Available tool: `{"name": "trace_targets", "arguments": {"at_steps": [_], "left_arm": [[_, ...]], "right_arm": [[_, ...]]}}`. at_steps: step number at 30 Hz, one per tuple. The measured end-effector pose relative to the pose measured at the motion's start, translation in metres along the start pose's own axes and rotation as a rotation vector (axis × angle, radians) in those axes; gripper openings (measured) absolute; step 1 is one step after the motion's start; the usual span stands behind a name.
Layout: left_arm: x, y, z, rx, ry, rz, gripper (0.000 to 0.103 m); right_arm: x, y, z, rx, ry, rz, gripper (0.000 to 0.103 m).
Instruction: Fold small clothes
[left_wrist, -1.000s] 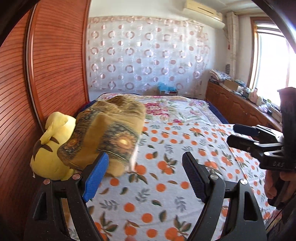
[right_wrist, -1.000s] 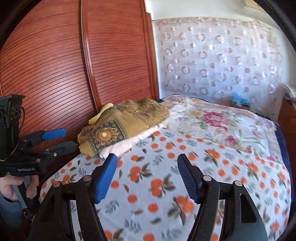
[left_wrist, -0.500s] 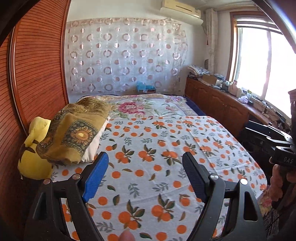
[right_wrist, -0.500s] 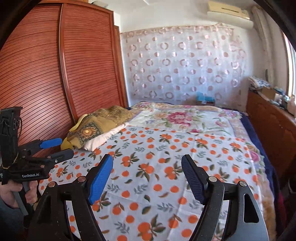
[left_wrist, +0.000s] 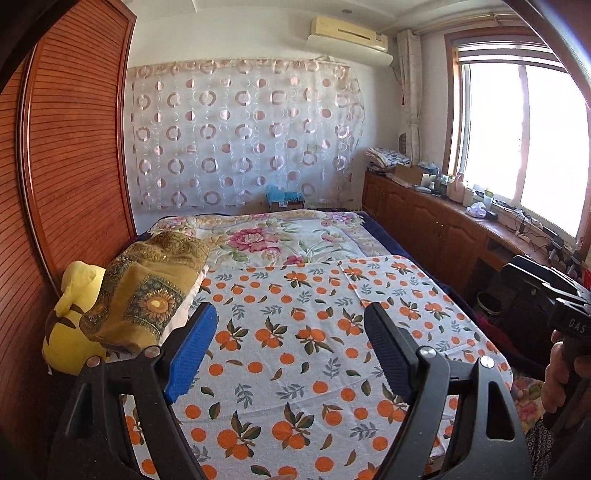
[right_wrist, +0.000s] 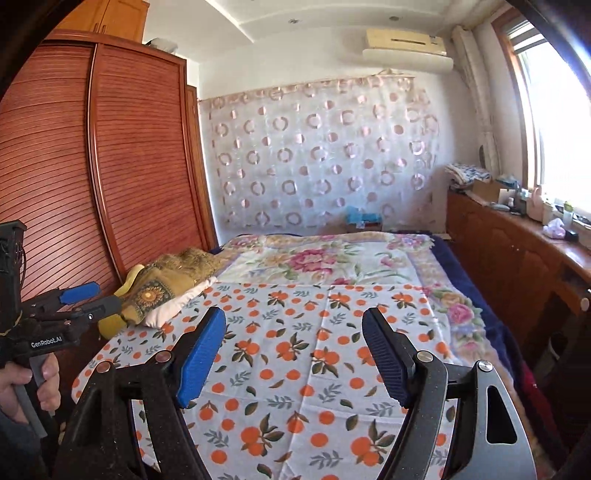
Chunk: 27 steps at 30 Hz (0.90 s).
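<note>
An orange-print cloth lies spread flat over the near half of the bed, with a crease line down its right part. No separate garment shows on it in either view. My left gripper hovers above the cloth, open, with nothing between its blue and black pads. My right gripper is also open and empty over the same cloth. In the right wrist view the left gripper appears at the far left, held by a hand. The hand on the right gripper's handle shows at the left wrist view's right edge.
A floral blanket covers the far half of the bed. A pillow under a gold patterned cover and a yellow plush toy sit at the left, against a wooden wardrobe. A cluttered wooden cabinet runs along the right under the window.
Both grippers have drawn back from the pillow and risen, so the whole bed now shows. The pillow and plush toy look smaller and farther off. Both jaws stay apart and empty.
</note>
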<state>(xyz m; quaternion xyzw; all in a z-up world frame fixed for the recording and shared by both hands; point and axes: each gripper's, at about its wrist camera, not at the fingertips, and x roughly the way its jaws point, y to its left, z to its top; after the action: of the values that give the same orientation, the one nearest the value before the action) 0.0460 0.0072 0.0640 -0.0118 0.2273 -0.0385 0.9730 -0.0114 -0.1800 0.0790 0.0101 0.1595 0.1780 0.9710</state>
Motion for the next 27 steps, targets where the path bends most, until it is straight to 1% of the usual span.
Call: {"name": "trace_targets", "arguments": {"at_steps": [5,13,27], "left_arm": [[-0.006,-0.007,0.003,0.004,-0.021,0.003,0.082],[-0.006,-0.011,0.001,-0.002,-0.022,0.012,0.082],[-0.010,-0.010,-0.002,-0.012,-0.027,0.025,0.082]], "right_arm": [[-0.003,0.004,-0.004,0.005,-0.009,-0.014,0.078],[0.002,0.003,-0.009,0.009,-0.009,-0.011,0.078],[0.008,-0.011,-0.004,-0.006,-0.006,-0.002,0.078]]}}
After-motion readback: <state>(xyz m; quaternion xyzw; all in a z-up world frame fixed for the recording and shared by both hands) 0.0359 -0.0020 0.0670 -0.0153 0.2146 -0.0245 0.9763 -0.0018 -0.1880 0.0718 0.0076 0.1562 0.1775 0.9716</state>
